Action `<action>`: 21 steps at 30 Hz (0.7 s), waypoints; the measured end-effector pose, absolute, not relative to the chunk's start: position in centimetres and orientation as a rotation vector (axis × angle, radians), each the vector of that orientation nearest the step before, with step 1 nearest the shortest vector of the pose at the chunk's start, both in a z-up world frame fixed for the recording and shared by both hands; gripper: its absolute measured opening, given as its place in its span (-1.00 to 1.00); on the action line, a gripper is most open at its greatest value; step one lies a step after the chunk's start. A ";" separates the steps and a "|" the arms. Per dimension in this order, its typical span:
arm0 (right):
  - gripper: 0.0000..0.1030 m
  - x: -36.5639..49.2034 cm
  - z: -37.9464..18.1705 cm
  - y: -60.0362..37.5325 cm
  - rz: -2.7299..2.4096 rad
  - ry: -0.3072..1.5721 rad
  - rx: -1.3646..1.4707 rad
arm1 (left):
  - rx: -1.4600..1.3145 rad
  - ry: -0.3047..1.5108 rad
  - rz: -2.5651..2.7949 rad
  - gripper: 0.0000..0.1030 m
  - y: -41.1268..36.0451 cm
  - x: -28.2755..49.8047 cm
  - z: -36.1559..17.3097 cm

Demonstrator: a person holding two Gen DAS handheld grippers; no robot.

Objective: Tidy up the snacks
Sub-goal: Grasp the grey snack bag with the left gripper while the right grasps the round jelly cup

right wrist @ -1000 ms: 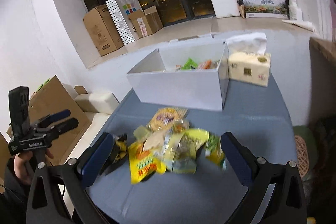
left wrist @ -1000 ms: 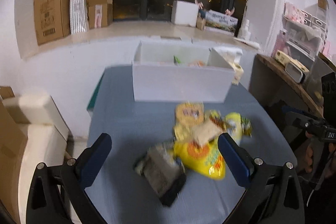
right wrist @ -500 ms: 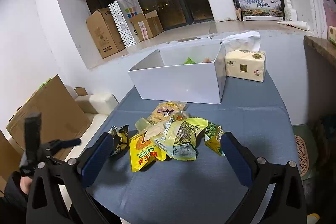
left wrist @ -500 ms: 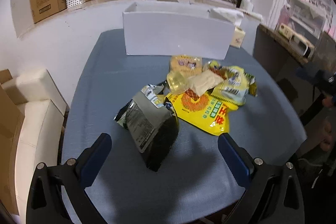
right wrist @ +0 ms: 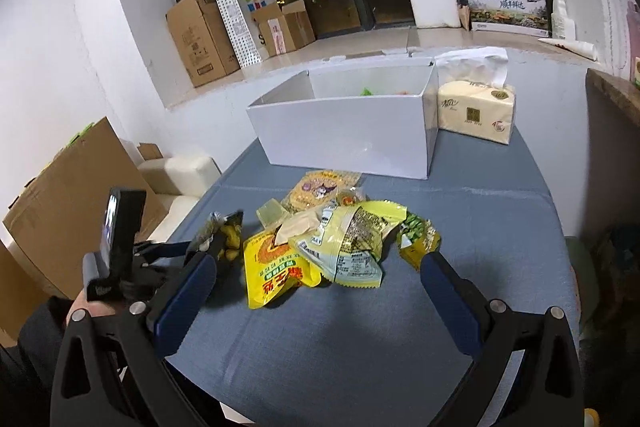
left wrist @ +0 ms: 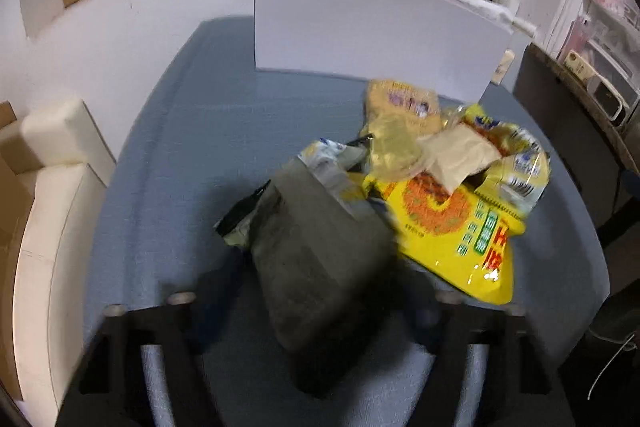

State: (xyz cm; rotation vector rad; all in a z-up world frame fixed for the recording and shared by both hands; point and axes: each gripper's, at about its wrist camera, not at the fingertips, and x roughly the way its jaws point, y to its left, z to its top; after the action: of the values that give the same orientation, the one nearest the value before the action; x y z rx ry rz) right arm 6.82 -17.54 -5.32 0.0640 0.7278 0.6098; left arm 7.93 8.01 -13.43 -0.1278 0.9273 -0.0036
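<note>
Nearest in the left wrist view, the left gripper [left wrist: 320, 311] has its two fingers [left wrist: 218, 301] on either side of a dark gray snack bag [left wrist: 320, 267] that lies on the blue table [left wrist: 192, 147]. Its jaws have just been closing, with that bag between them; the picture is blurred here, so the fingers seem to press on the bag's sides, but I cannot tell for sure that they grip it. In the right wrist view the same bag [right wrist: 224, 239] shows at the left end of the heap, with the left gripper [right wrist: 188, 251] reaching in at it and a hand [right wrist: 86, 311] below its handle. The right gripper [right wrist: 318, 283] hangs above the near part of the table with its blue fingers [right wrist: 184, 301] spread wide, released, holding and touching nothing. Just beyond lies the pile of snacks: a large yellow bag [right wrist: 272, 267] at the front, a pale green packet [right wrist: 352, 243] over it, a small green packet [right wrist: 418, 239] to the right and a round orange packet [right wrist: 324, 185] behind. Farther back stands an open white box [right wrist: 344, 131] with a few snacks inside, and a pack of tissues [right wrist: 476, 107] just beside its right wall.
</note>
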 end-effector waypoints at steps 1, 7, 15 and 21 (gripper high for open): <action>1.00 6.8 -5.5 -17.5 0.611 0.732 0.061 | -0.113 0.919 0.004 0.11 7.9 7.8 -13.2; 1.00 7.5 -6.6 -16.1 0.623 0.793 0.030 | -0.152 0.837 -0.009 0.05 9.0 6.1 -10.8; 1.00 11.5 -7.5 -7.1 0.656 0.822 -0.249 | -0.174 0.734 0.036 0.05 11.5 2.5 -7.4; 1.00 13.5 -9.2 -1.0 0.686 0.807 -0.431 | -0.210 0.721 0.058 0.05 13.0 1.0 -7.1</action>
State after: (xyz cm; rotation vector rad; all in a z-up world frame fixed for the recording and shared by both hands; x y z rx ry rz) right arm 13.51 -1.01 -9.20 -0.4311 0.8068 0.6863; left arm 1.01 13.02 -7.15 -0.2097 0.7206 0.0584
